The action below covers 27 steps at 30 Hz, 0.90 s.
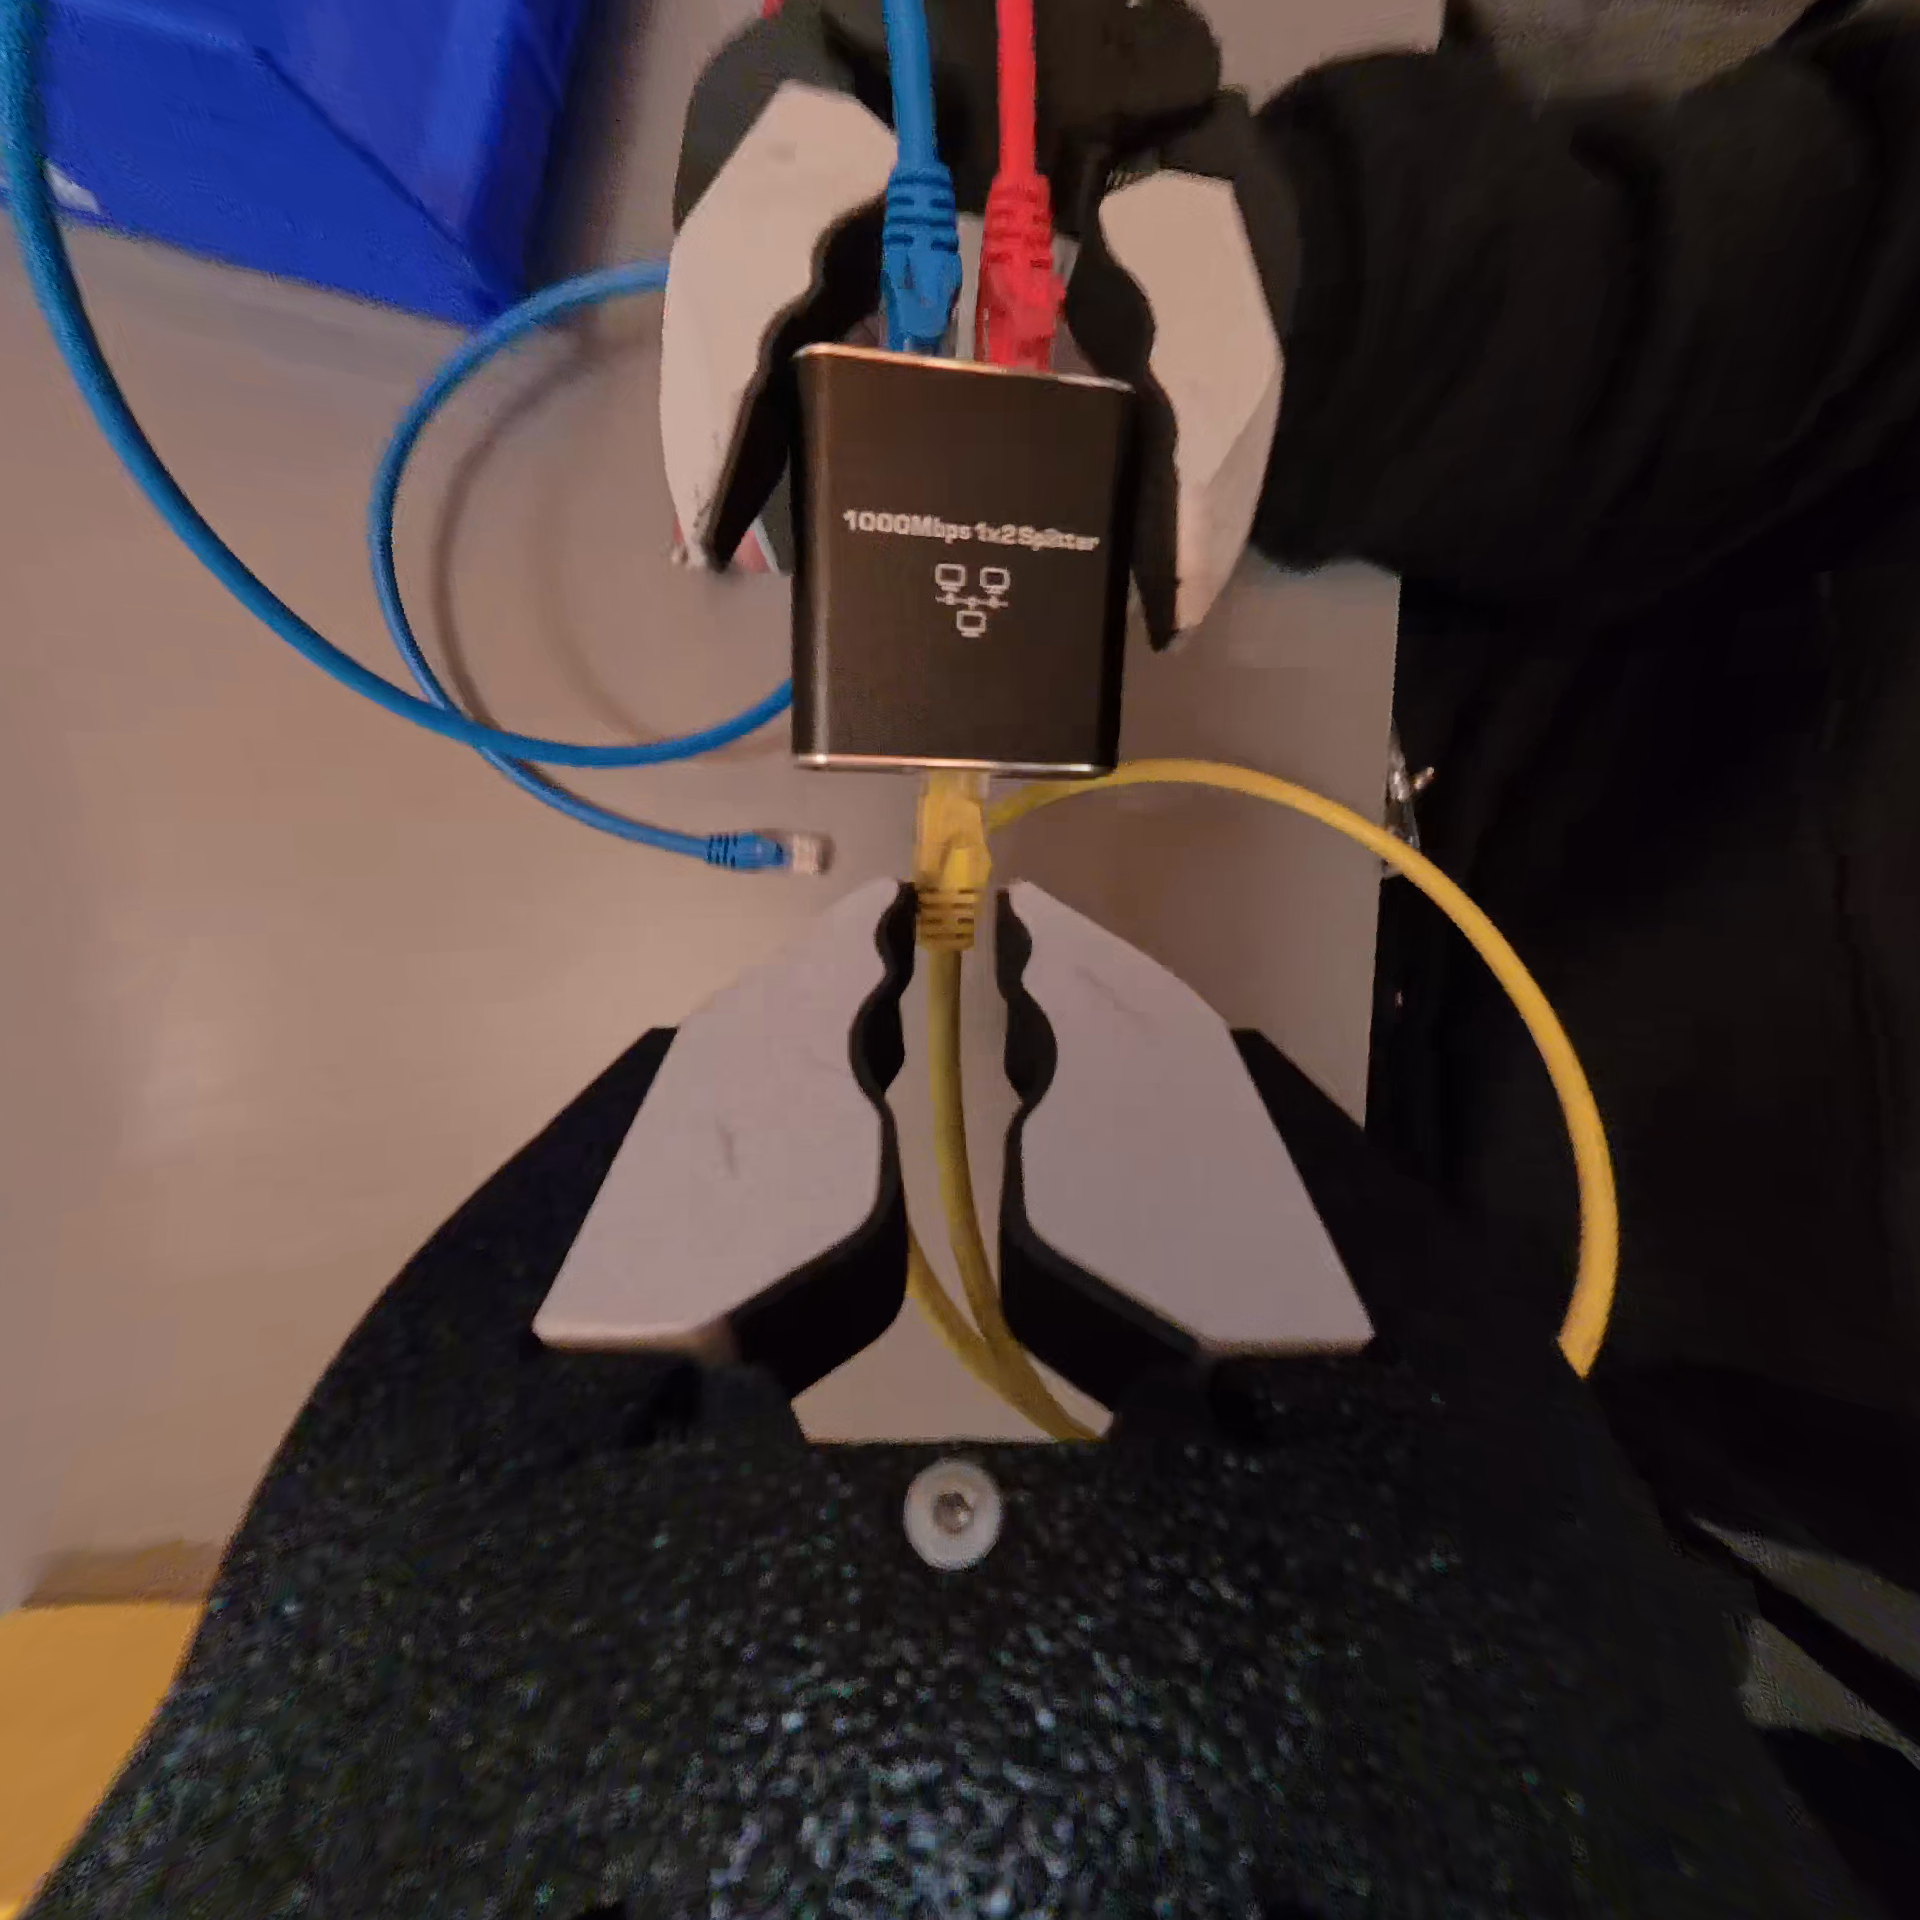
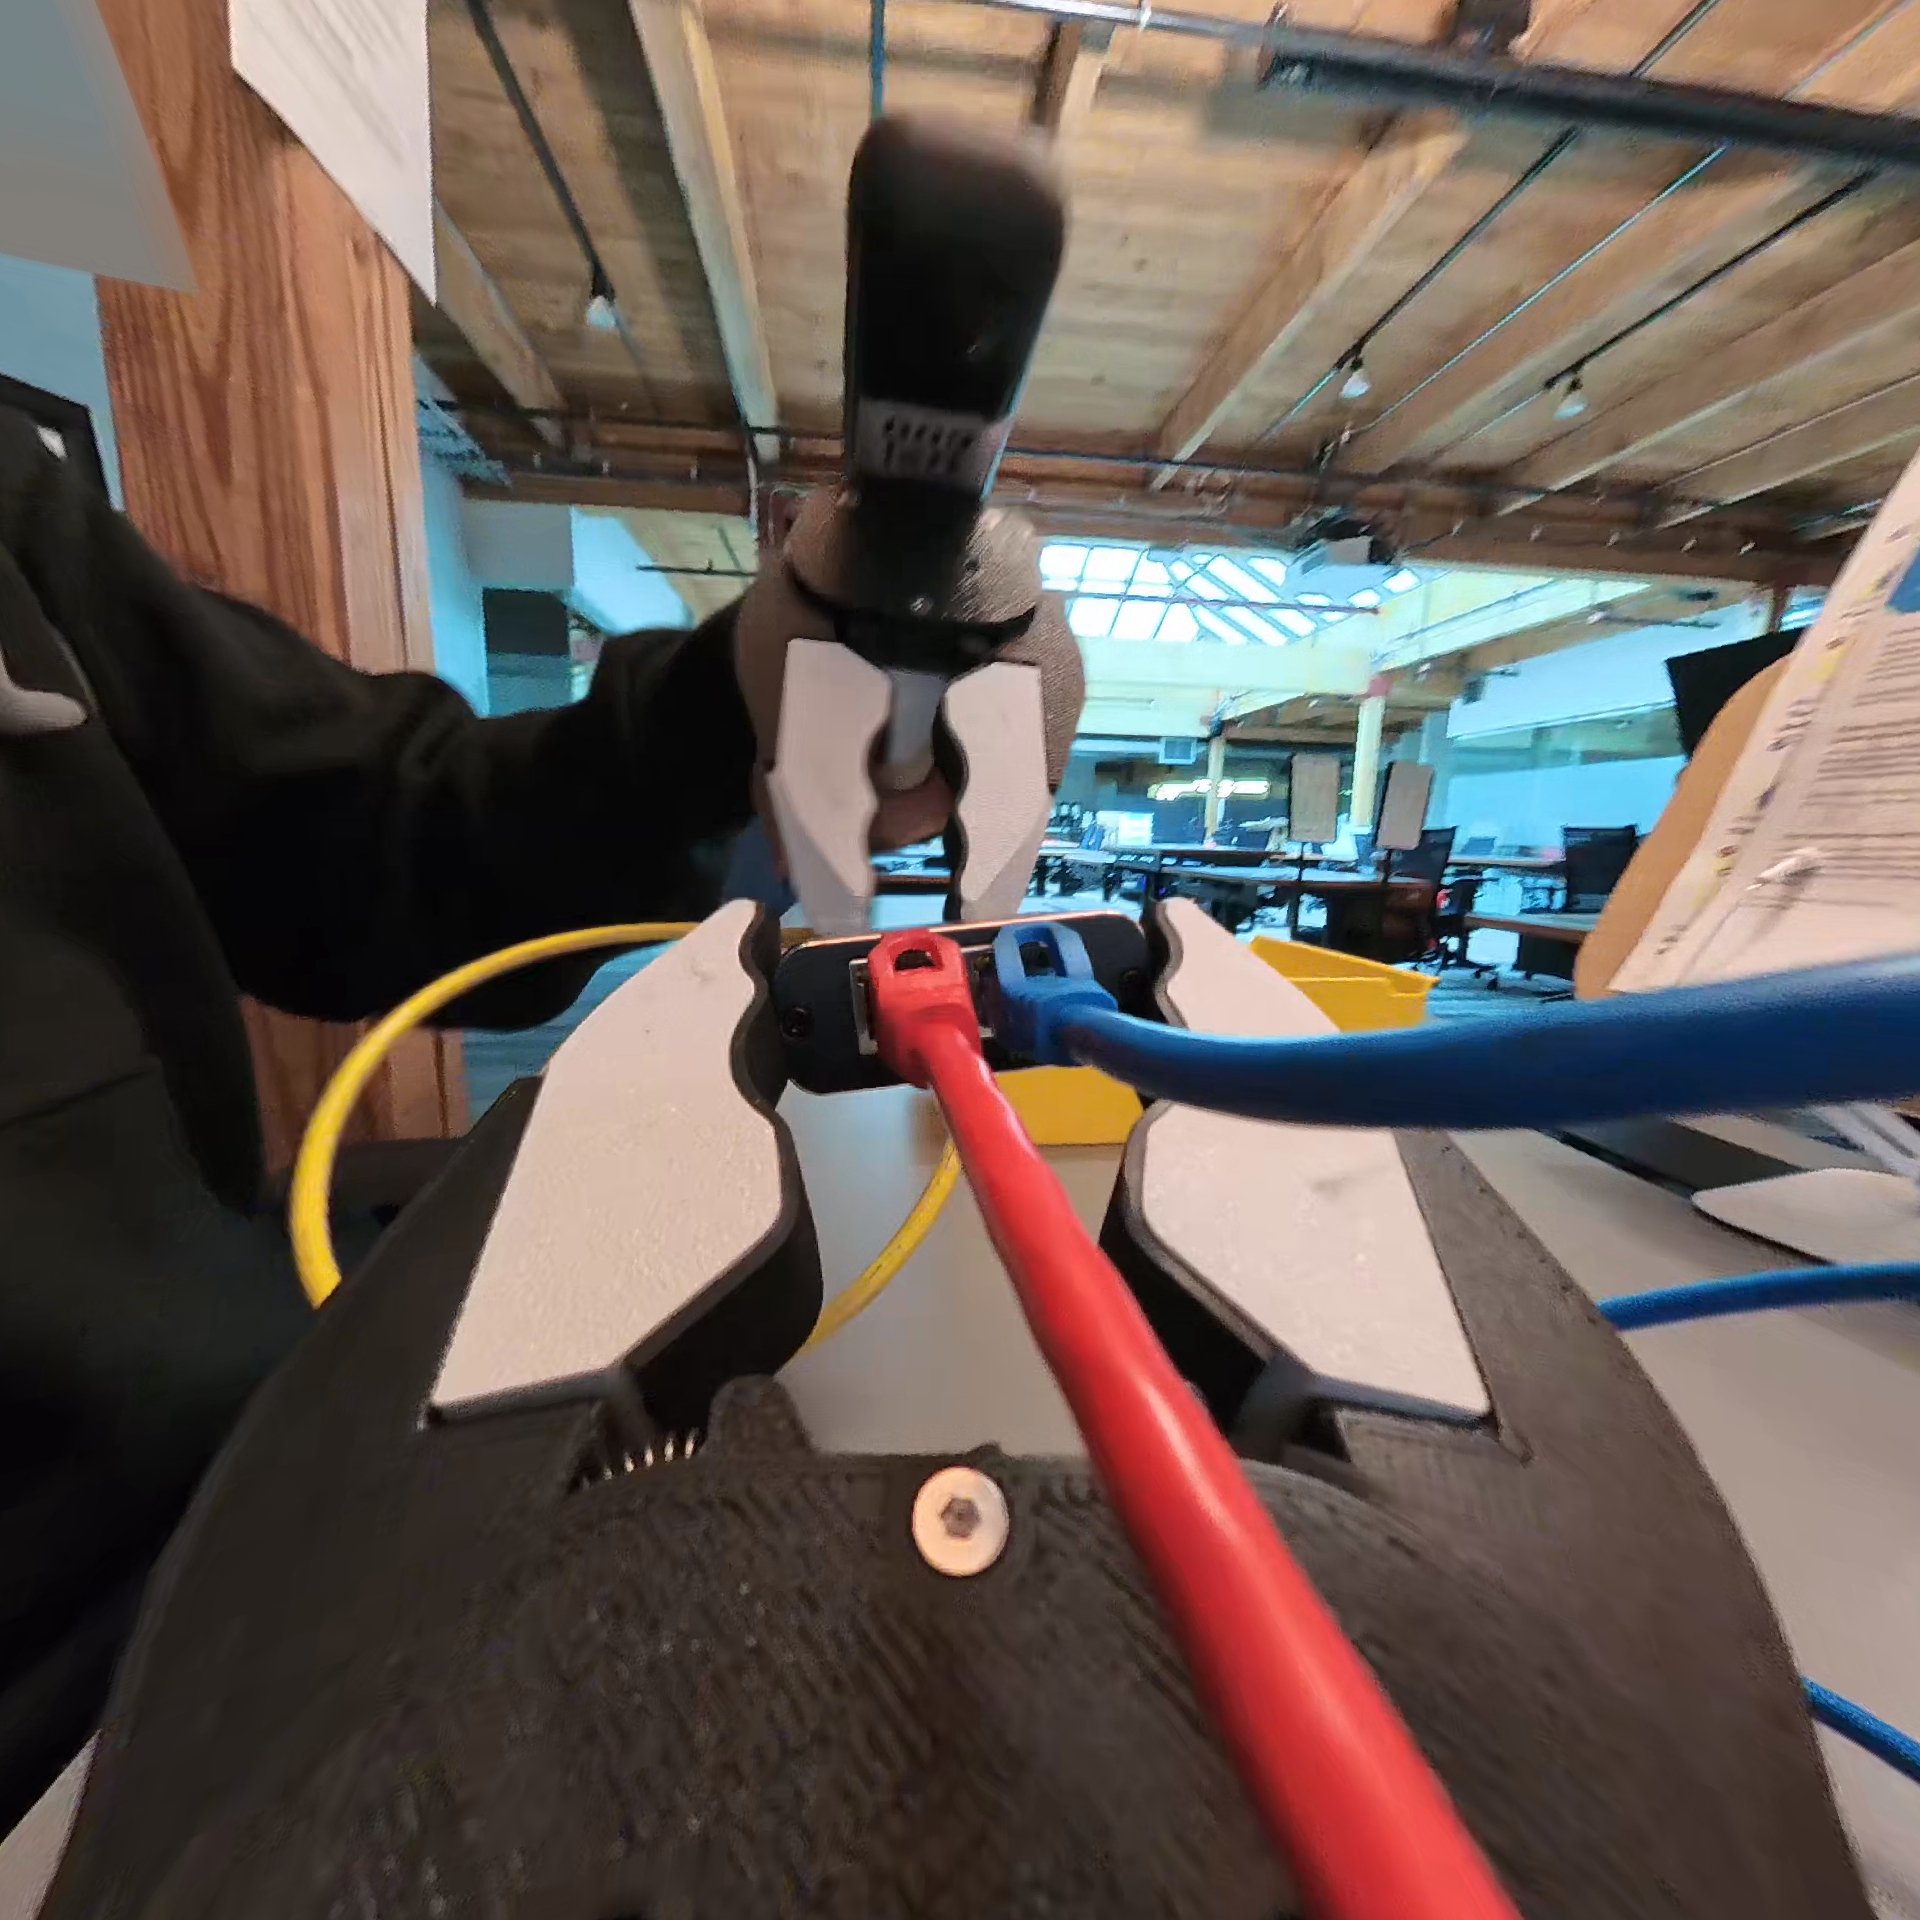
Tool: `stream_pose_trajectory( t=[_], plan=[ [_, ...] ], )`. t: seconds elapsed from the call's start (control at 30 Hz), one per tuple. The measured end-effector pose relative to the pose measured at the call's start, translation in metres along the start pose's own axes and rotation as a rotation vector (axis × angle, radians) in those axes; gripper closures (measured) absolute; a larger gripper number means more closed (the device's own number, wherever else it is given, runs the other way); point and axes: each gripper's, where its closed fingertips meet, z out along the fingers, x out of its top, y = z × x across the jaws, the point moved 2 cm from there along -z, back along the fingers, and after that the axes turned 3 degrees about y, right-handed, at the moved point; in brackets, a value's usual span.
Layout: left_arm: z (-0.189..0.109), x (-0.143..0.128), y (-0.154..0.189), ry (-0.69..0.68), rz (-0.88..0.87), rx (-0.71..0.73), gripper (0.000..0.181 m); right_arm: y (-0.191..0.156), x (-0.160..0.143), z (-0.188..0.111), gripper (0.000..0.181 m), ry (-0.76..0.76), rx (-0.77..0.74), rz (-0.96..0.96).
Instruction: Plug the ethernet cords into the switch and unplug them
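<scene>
- Your left tongs, at the lower centre of the left wrist view, are drawn in narrow around the yellow plug. The tips sit either side of its boot; whether they pinch it or only flank it, you cannot tell.
- The yellow cord runs back between the left fingers and loops out to the right of the frame.
- The switch sits mid-frame in that view, a small black box with the yellow plug in its near face.
- Your right tongs clamp the switch by its two sides: in the right wrist view the fingers press on the short ends of the port face at centre frame.
- The red cord and the blue cord are both seated in that face, red to the left, blue to the right. The red runs down toward the lower right, the blue off the right edge.
- A loose blue plug lies on the bench, left of the switch in the left wrist view, touching nothing.
- A yellow bin shows behind the switch in the right wrist view.
</scene>
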Motion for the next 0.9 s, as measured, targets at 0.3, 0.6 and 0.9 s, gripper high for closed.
stream_pose_trajectory(
  t=[0.3, 0.6, 0.9],
  plan=[
    [0.006, -0.012, -0.009, 0.275, 0.029, 0.158, 0.151, 0.0, -0.001, 0.0, 0.116, -0.012, -0.004, -0.023],
    [0.025, -0.025, -0.007, 0.369, 0.063, 0.136, 0.172, -0.002, -0.011, 0.001, 0.116, -0.077, 0.005, -0.022],
    [0.008, -0.037, -0.003, 0.144, 0.094, 0.084, 0.173, -0.004, -0.028, 0.008, 0.116, -0.2, 0.01, -0.045]
  ],
)
